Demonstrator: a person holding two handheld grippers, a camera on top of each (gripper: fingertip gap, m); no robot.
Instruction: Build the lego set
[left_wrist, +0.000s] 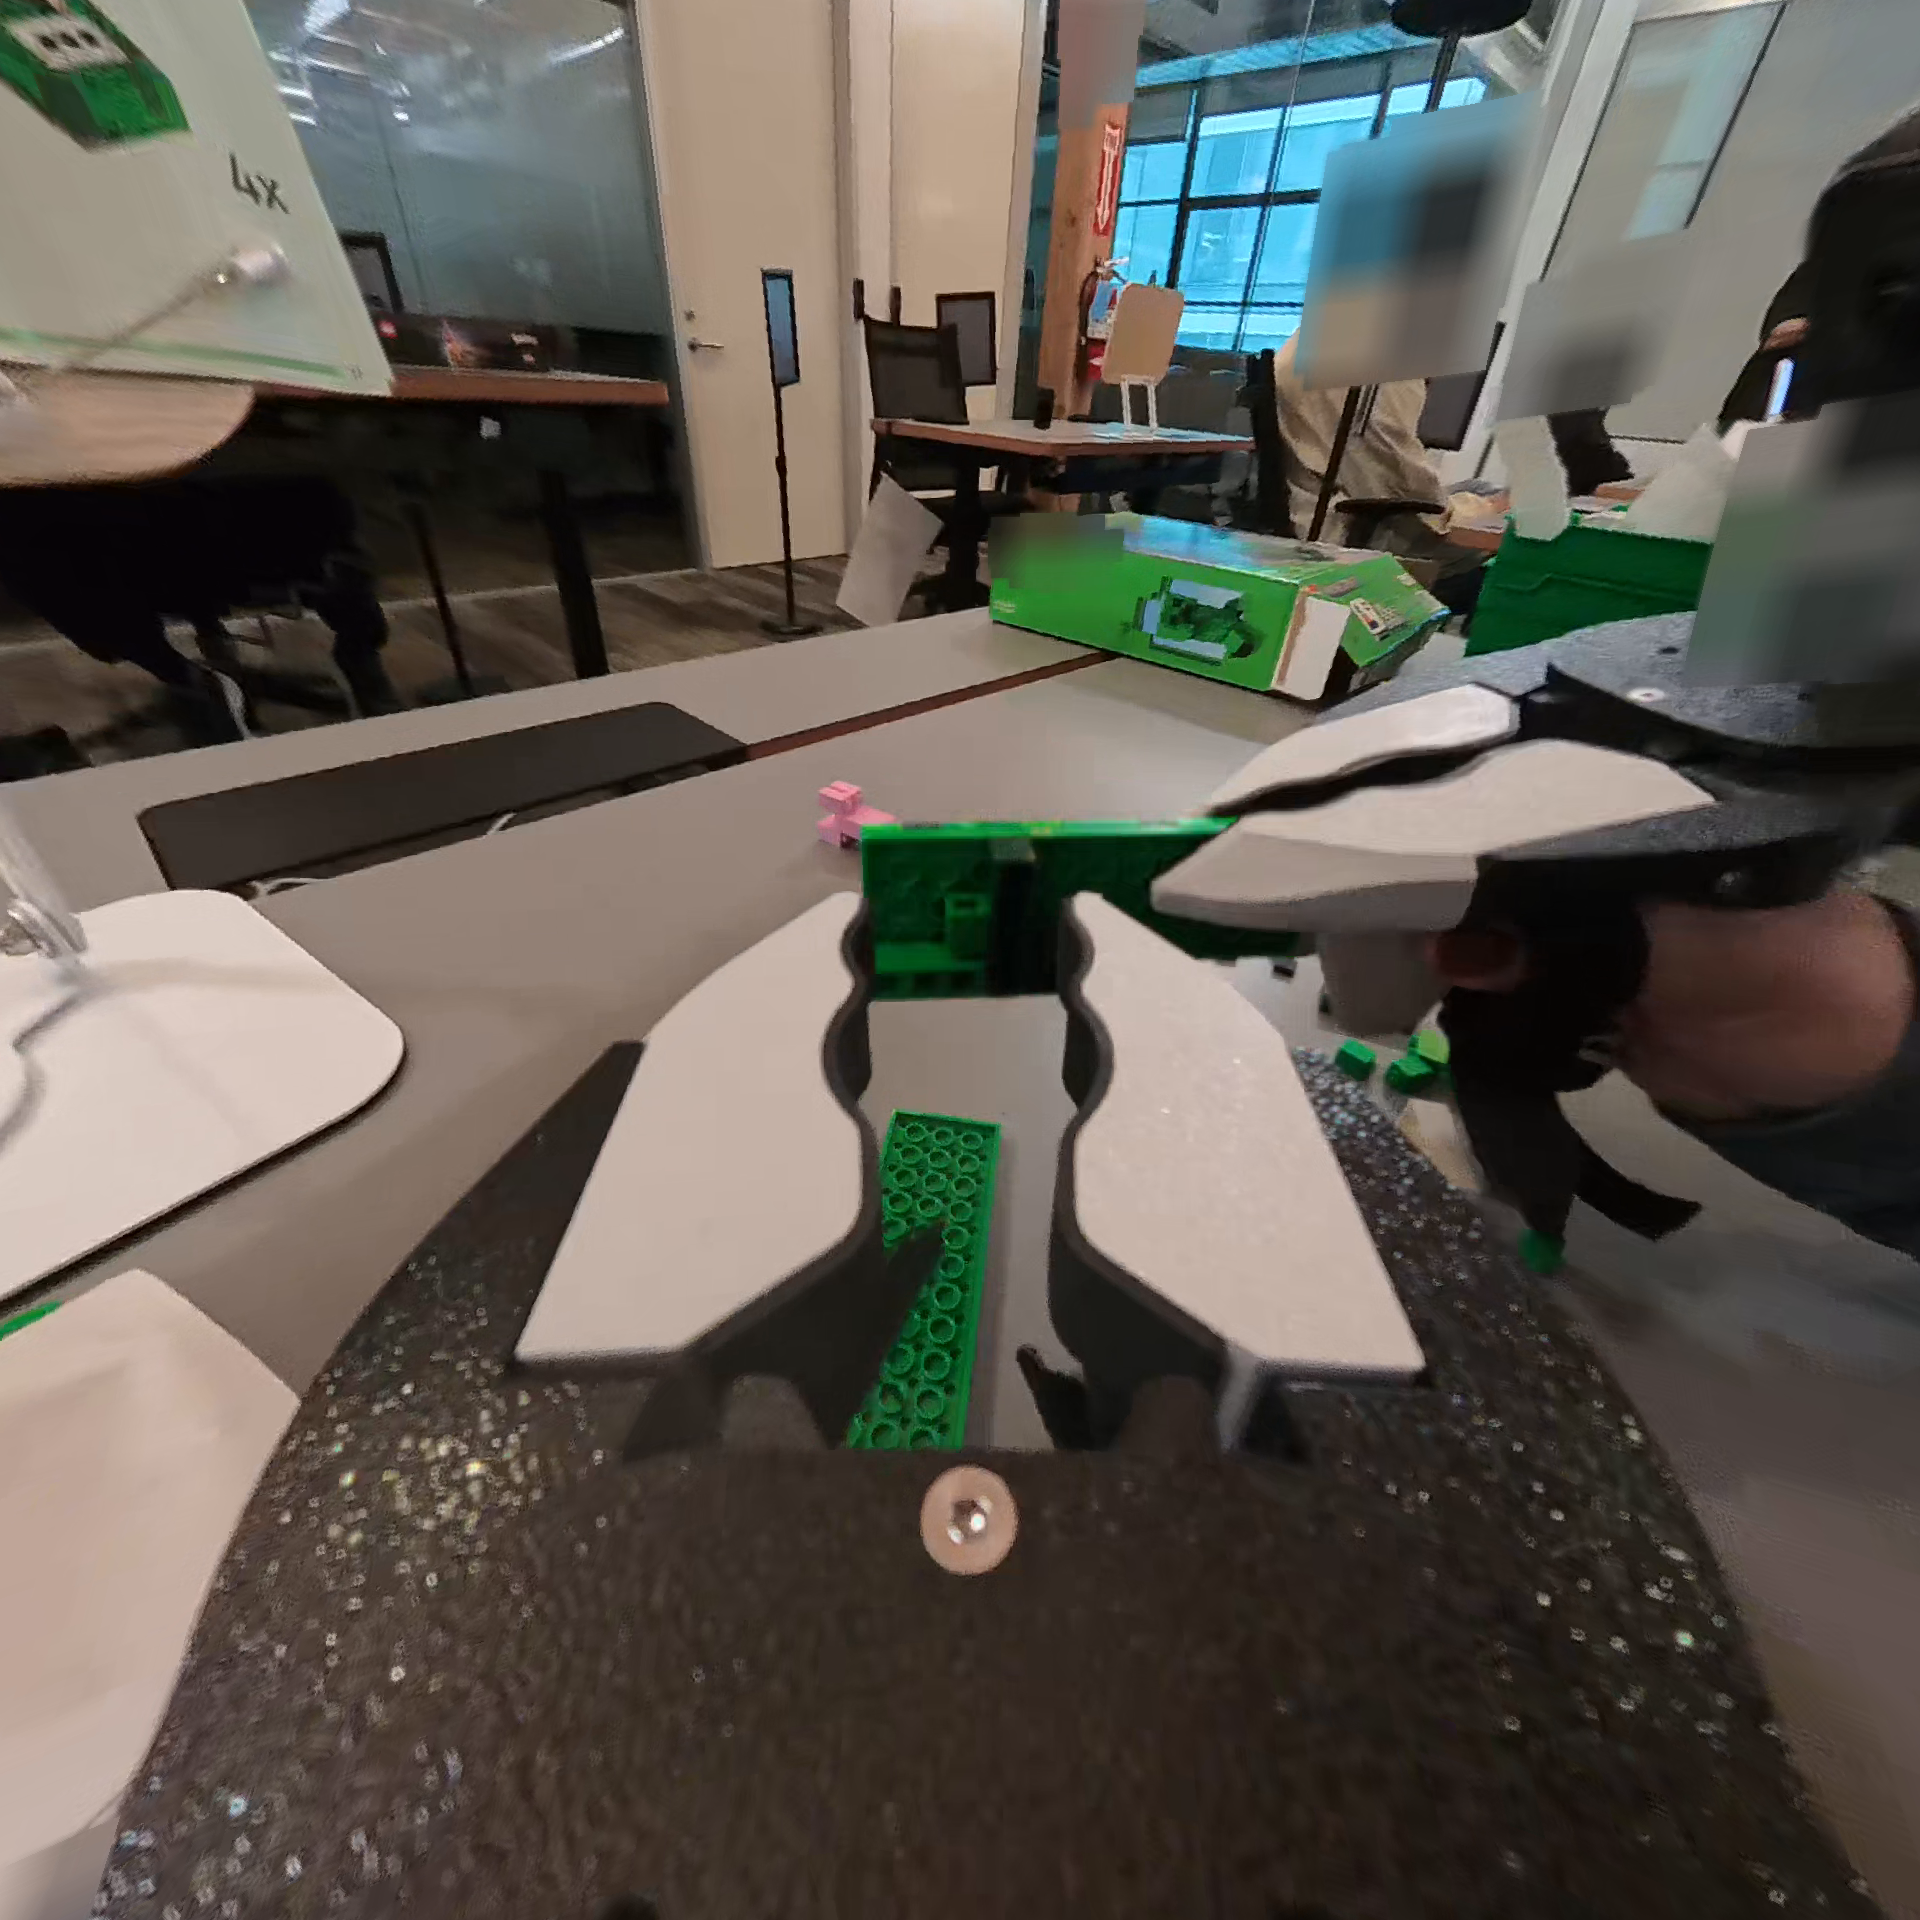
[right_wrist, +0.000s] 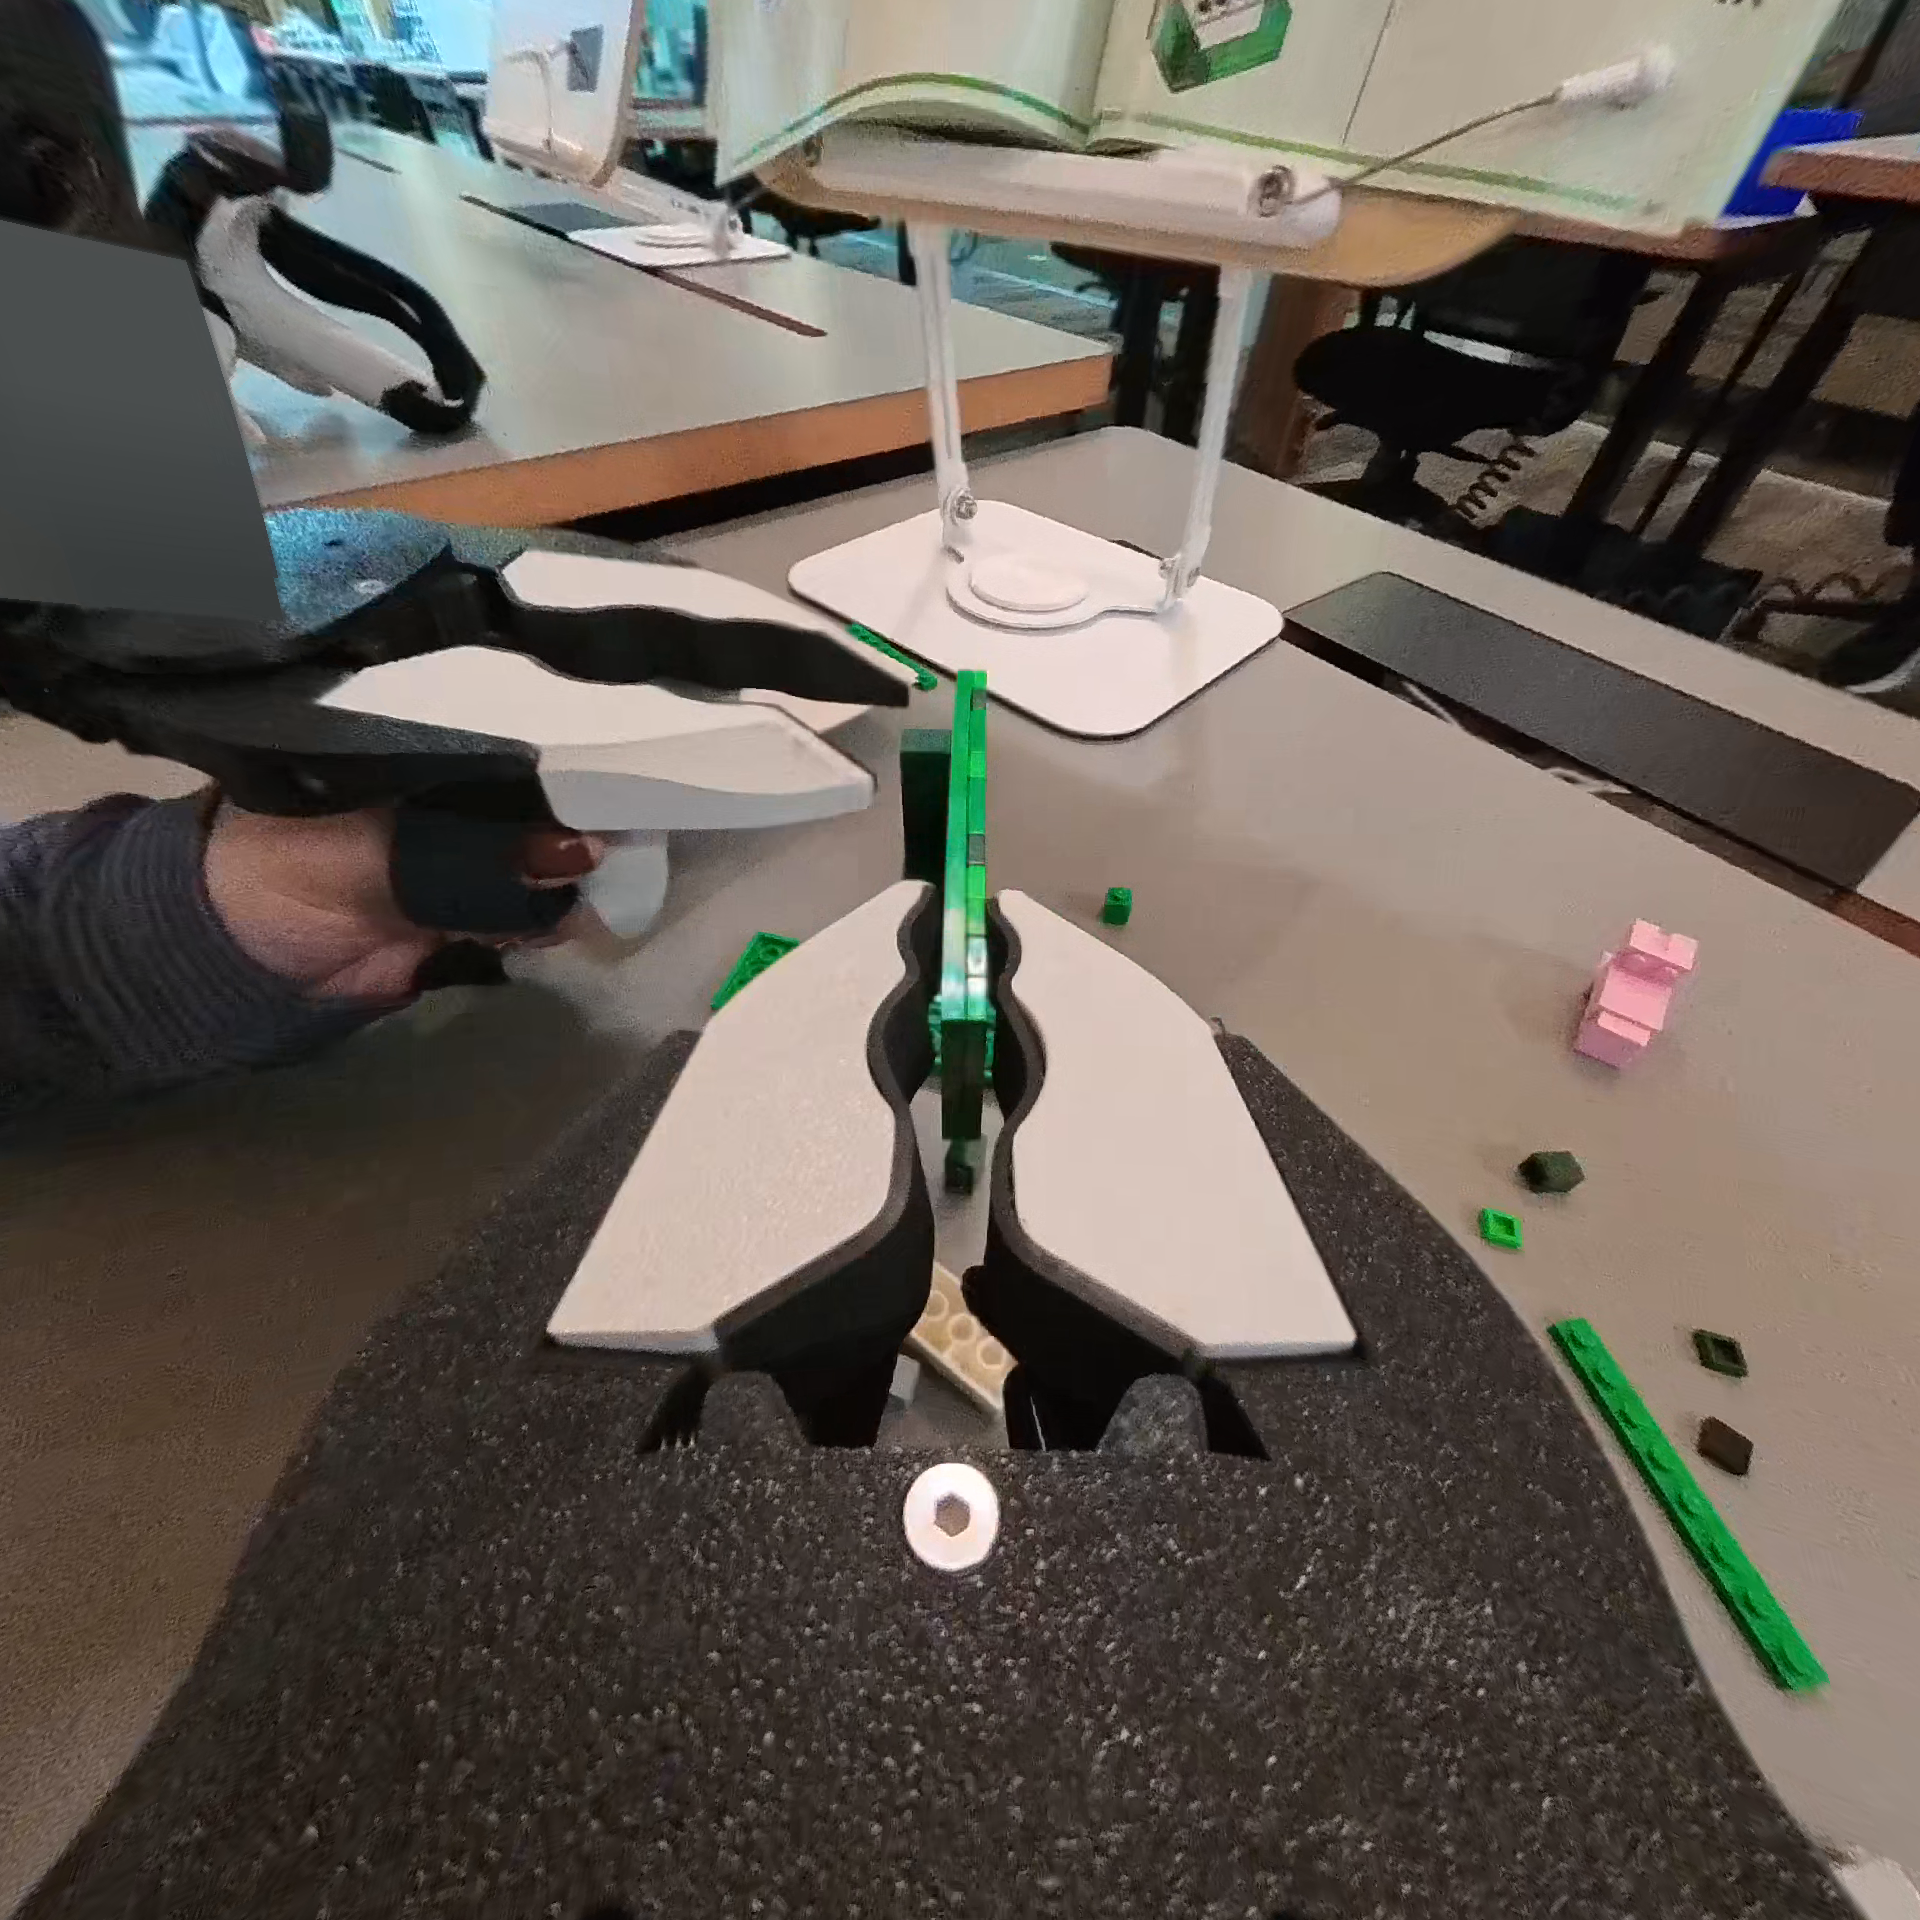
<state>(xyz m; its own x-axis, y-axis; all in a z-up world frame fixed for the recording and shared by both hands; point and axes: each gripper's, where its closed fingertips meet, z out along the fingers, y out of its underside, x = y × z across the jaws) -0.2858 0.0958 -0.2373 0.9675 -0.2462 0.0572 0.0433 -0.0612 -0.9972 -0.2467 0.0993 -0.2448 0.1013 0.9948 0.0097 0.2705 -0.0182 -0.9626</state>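
My right gripper (right_wrist: 961, 914) is shut on a flat green lego assembly (right_wrist: 971, 831) and holds it on edge above the grey table (right_wrist: 1351, 935). A dark green brick (right_wrist: 925, 790) sticks out of its left face. In the left wrist view the assembly (left_wrist: 997, 904) faces me, with the right gripper (left_wrist: 1205, 852) clamping its right end. My left gripper (left_wrist: 961, 925) is open, with its fingertips on either side of the assembly's near face and not pressing on it. The right wrist view shows the left gripper (right_wrist: 888, 743) with its jaws apart, just left of the dark green brick.
A green studded plate (left_wrist: 935, 1247) lies under my left gripper. A pink lego pig (right_wrist: 1636, 992), a long green plate (right_wrist: 1683, 1507) and small green pieces (right_wrist: 1499, 1226) lie at the right. The manual stand's white base (right_wrist: 1039, 613) is behind, and a green box (left_wrist: 1216, 603) sits far off.
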